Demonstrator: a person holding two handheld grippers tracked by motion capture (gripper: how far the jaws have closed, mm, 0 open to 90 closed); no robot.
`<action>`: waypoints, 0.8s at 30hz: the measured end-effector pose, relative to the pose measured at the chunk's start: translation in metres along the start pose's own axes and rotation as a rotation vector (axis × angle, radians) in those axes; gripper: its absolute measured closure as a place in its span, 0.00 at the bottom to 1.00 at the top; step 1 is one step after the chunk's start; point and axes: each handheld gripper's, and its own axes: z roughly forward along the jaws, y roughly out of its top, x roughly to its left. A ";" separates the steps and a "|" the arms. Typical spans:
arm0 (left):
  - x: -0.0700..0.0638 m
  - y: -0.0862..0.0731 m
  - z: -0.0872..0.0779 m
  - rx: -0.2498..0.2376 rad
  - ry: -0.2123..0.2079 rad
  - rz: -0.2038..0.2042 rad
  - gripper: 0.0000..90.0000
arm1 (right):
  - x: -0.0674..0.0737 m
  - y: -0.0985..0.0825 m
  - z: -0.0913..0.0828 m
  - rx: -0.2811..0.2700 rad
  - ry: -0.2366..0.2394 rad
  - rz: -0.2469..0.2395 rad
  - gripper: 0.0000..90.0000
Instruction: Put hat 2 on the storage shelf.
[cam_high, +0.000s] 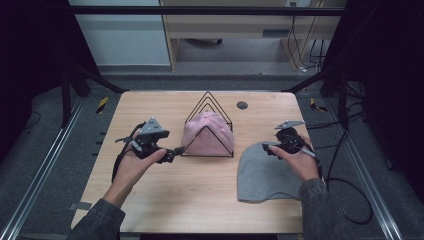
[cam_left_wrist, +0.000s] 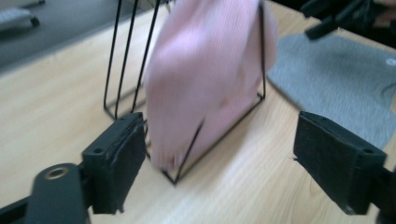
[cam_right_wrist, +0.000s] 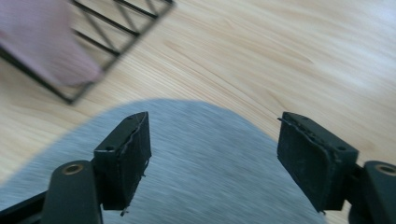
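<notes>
A pink knitted hat (cam_high: 206, 133) sits bunched up inside a black wire rack (cam_high: 209, 105) of triangular frames, near the middle of the table (cam_high: 150, 200) and toward its far edge, while a grey knitted hat (cam_high: 265, 175) lies flat close to the right edge. The left gripper (cam_high: 176, 151) is at the rack's left corner with its jaws wide apart, the pink hat just ahead of them and nothing pinched. The right gripper (cam_high: 267, 148) hangs over the grey hat's far end, its jaws also spread with nothing between them.
</notes>
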 end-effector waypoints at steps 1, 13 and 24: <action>0.000 0.000 0.000 0.000 0.000 0.000 0.15 | 0.000 0.000 0.000 0.000 0.000 0.000 0.32; 0.006 -0.061 -0.003 0.080 0.019 -0.060 0.14 | -0.035 -0.016 0.019 0.124 -0.046 0.078 0.43; 0.010 -0.070 -0.007 0.099 0.038 -0.075 0.14 | -0.036 -0.026 0.025 0.176 -0.041 0.050 0.54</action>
